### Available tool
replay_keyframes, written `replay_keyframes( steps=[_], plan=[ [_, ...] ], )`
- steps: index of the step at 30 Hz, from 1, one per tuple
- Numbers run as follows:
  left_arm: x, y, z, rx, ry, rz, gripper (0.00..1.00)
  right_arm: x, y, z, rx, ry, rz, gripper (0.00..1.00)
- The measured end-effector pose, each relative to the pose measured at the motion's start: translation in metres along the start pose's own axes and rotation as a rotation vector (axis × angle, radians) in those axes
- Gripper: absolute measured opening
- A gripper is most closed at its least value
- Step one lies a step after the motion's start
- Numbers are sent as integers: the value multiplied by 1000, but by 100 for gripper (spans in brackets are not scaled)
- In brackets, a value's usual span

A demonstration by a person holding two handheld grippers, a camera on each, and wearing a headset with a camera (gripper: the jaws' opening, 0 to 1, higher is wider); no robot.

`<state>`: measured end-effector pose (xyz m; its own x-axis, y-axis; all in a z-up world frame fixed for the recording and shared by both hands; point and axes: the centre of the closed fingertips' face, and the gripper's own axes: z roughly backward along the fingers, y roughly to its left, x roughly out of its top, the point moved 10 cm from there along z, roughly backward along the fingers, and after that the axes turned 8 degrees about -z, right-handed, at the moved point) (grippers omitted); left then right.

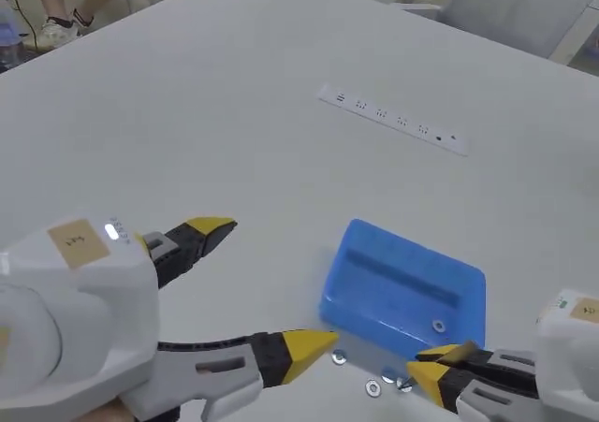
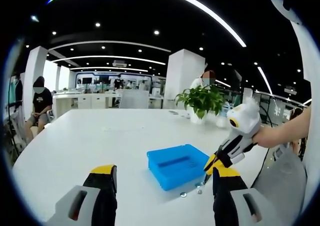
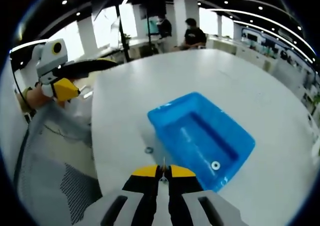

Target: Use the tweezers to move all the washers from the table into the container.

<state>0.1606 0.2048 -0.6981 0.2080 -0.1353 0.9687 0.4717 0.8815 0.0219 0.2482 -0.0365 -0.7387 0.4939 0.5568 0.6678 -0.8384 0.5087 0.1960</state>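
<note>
Pick-up step, by my judgement; right gripper (image 3: 163, 172) pinched narrow on the tweezers (image 3: 163, 166), near the container (image 3: 200, 136); left gripper (image 1: 262, 286) wide, empty; one washer (image 3: 215, 165) inside; loose washers (image 1: 372, 388) on the table (image 1: 234, 113) just beside it; next move calls for lowering the tips onto one.

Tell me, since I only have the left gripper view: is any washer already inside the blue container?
Observer: Yes. The right gripper view looks down into the blue container, and one washer lies on its floor.
Operator: I can't make out the other hand's jaws. Are they holding something?
Observer: The right gripper has its jaws shut on the tweezers, whose thin tip pokes out between them.
</note>
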Motion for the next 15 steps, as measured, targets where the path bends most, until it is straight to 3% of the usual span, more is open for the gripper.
replay_keyframes(
  steps=[8,15],
  plan=[
    [1,-1,0,-6,-3,-4,79,13,4,22,4,-57,-18,3],
    [1,-1,0,-10,-4,-5,79,23,0,35,24,-176,-128,3]
  ],
)
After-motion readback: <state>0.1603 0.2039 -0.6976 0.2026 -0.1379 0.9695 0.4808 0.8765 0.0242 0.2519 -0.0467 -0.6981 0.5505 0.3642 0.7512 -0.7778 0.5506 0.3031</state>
